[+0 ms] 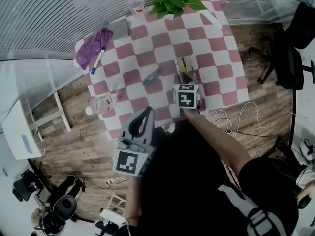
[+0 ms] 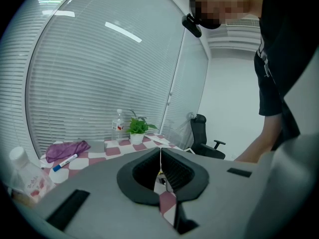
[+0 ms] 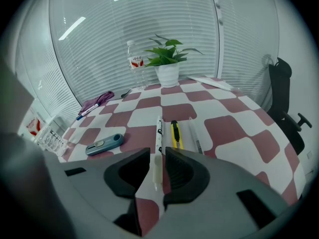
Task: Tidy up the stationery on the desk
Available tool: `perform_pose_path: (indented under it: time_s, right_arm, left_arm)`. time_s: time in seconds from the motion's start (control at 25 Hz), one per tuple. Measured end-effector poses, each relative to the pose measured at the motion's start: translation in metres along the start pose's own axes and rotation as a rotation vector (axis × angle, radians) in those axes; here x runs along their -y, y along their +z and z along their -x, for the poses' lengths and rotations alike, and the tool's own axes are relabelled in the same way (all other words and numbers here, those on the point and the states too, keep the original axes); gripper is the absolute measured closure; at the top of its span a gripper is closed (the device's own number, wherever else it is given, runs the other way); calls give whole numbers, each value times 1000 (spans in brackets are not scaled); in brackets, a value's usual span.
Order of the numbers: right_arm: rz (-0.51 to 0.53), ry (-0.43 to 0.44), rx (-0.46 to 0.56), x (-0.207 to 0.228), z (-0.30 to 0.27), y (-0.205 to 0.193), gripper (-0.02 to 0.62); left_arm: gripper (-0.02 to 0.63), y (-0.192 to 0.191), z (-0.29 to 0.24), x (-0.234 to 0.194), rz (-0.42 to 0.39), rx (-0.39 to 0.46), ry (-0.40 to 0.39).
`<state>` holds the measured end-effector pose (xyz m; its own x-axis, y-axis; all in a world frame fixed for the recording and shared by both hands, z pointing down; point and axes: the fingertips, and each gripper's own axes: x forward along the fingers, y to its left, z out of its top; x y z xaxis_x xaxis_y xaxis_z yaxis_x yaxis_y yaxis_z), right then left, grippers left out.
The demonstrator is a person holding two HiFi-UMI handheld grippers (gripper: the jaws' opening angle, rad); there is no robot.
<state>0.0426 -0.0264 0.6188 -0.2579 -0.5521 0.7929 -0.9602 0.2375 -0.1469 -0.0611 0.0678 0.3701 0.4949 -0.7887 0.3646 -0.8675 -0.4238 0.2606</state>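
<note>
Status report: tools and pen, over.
Left tool shut, empty. Right tool open, slim white pen lying loose between jaws. Yellow utility knife close beside.

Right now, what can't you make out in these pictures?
White pen: print too small in the right gripper view; in the head view the right gripper covers its near end.
Blue-grey tool: too small in every view to name.
Lying bottle: label blurred in both gripper views.
Desk: near part hidden behind the left gripper body in its own view.
</note>
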Motion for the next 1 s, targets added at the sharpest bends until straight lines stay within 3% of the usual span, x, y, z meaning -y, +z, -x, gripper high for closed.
perform_pose_path:
  time_s: [0.28,0.4,0.64,0.84,1.0]
  right_arm:
    - [38,74,21,-2,18,11,483]
    - [58,93,31,3,28,14,514]
    - [26,93,47,29,43,14,565]
    - [-8,97,79,53,62,17,574]
    - [-4,154,100,60,83,20,574]
  left_arm:
    - [572,-25,-19,-12,-26,-93,13]
    - [572,-37,-30,-18,-43,-107,-1]
    - [572,-64,-54,-39,-39,-206,35]
    - [572,-93,-75,-61,-86,-309,60]
    - [571,-108,-94,-75,-107,-369,53]
